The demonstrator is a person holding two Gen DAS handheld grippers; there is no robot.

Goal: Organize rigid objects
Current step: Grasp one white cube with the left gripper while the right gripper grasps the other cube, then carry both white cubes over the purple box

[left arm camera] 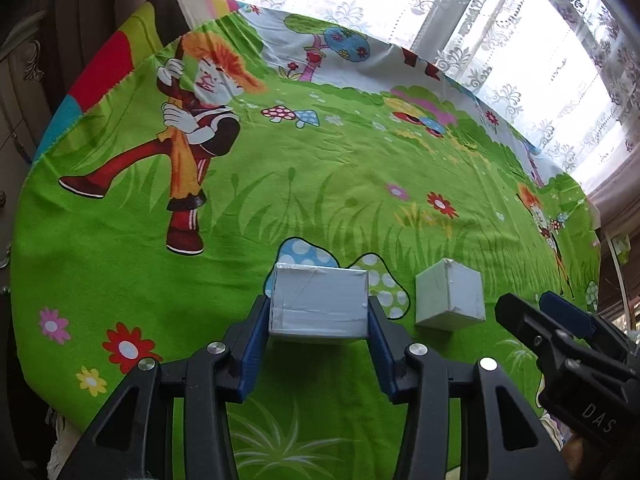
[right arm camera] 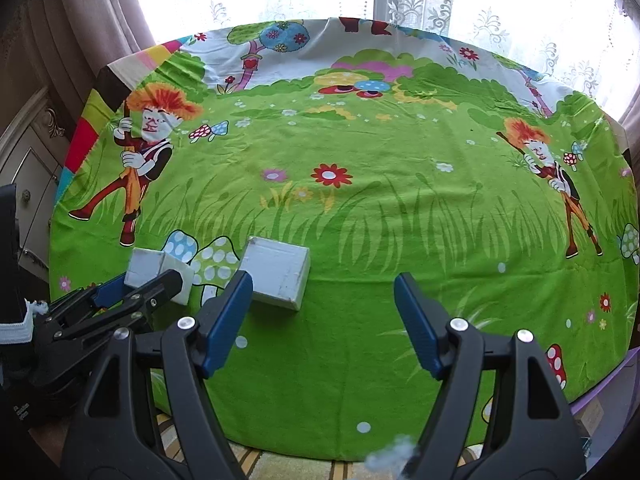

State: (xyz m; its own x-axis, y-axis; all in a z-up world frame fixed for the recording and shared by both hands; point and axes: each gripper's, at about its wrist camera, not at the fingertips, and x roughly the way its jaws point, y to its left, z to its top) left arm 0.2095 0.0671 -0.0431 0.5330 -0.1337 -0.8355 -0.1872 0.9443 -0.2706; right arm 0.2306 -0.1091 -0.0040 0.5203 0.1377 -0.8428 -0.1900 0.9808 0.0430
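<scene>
My left gripper [left arm camera: 319, 308] is shut on a white taped box [left arm camera: 319, 300], held low over the green cartoon tablecloth [left arm camera: 320, 168]; the same box [right arm camera: 149, 264] shows at the left of the right wrist view between the left gripper's fingers [right arm camera: 136, 292]. A second white box [left arm camera: 450, 300] rests on the cloth just right of the first; it sits by my right gripper's left fingertip in the right wrist view [right arm camera: 278, 272]. My right gripper [right arm camera: 324, 284] is open and empty, to the right of that box. It also shows at the right edge of the left wrist view [left arm camera: 532, 308].
The cloth [right arm camera: 360, 200] covers a round table that ends near the window with lace curtains [right arm camera: 480, 8]. A pale cabinet [right arm camera: 28, 160] stands at the left. The table's front edge lies just below both grippers.
</scene>
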